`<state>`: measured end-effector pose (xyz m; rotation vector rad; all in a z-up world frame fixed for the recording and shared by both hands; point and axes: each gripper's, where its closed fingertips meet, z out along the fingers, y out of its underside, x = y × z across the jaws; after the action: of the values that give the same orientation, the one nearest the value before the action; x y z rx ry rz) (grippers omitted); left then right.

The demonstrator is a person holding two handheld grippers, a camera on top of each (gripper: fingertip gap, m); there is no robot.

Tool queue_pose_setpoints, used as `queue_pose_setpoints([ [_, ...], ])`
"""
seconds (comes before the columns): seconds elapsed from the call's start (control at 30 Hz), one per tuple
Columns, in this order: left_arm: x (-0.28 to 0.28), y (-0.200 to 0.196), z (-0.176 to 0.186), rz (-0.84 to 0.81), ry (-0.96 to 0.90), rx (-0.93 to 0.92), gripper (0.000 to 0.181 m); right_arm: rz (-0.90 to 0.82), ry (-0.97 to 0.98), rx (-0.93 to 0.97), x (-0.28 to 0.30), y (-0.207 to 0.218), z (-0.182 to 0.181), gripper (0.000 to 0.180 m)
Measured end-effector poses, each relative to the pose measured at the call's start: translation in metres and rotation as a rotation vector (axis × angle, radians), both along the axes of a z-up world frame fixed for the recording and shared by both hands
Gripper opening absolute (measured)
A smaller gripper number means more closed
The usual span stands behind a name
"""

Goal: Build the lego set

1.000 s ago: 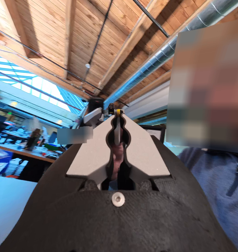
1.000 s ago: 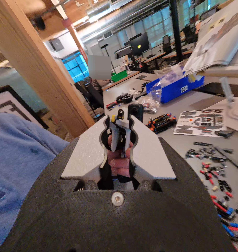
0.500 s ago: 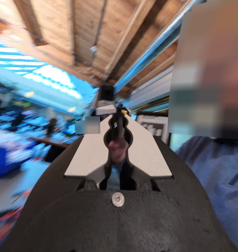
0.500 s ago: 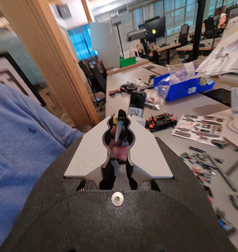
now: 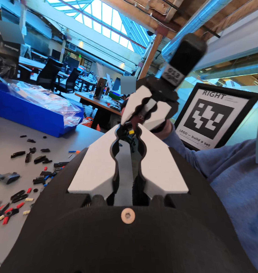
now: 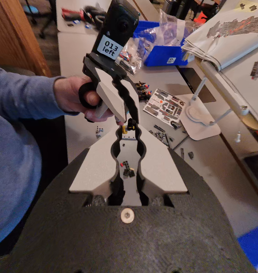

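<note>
Lego piece (image 6: 127, 128) — small, yellow and black — hangs above the table (image 6: 206, 162), right where both grippers' tips meet. The left gripper (image 5: 128, 128) seems to pinch its black end. The right gripper (image 6: 128, 127) has its jaws part-spread around the yellow end, and I cannot tell whether they grip it. The likely risk is a slip: with so little held, an off-line push could twist the piece free and drop it among the loose parts (image 5: 22, 196).
</note>
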<state>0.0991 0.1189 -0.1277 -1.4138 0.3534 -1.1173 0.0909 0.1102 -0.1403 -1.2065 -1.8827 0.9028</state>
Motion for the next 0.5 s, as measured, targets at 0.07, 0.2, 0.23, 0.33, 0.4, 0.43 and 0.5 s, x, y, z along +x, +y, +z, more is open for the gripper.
queue_pose_setpoints([
  [0.07,-0.002,0.001,-0.001,0.004,-0.012,-0.014,0.013,-0.022,-0.005,0.046,-0.001,0.000,-0.001,0.014],
  [0.2,-0.004,0.004,-0.005,0.016,-0.012,-0.040,0.012,-0.076,-0.015,0.161,-0.004,0.004,-0.005,0.014],
  [0.23,-0.004,0.005,-0.005,0.016,-0.014,-0.047,0.012,-0.087,-0.016,0.181,-0.004,0.004,-0.006,0.014],
  [0.33,-0.007,0.004,-0.005,0.039,-0.011,-0.028,0.009,-0.122,0.004,0.247,-0.006,0.006,-0.005,0.014],
  [0.4,-0.008,0.006,-0.004,0.050,-0.041,-0.028,0.006,-0.152,0.019,0.294,-0.009,0.009,-0.005,0.014],
  [0.43,-0.008,0.007,-0.003,0.049,-0.062,-0.030,0.006,-0.164,0.030,0.318,-0.009,0.010,-0.004,0.014],
  [0.5,-0.008,0.008,-0.005,0.043,-0.078,-0.038,0.006,-0.179,0.031,0.339,-0.009,0.012,-0.005,0.014],
])
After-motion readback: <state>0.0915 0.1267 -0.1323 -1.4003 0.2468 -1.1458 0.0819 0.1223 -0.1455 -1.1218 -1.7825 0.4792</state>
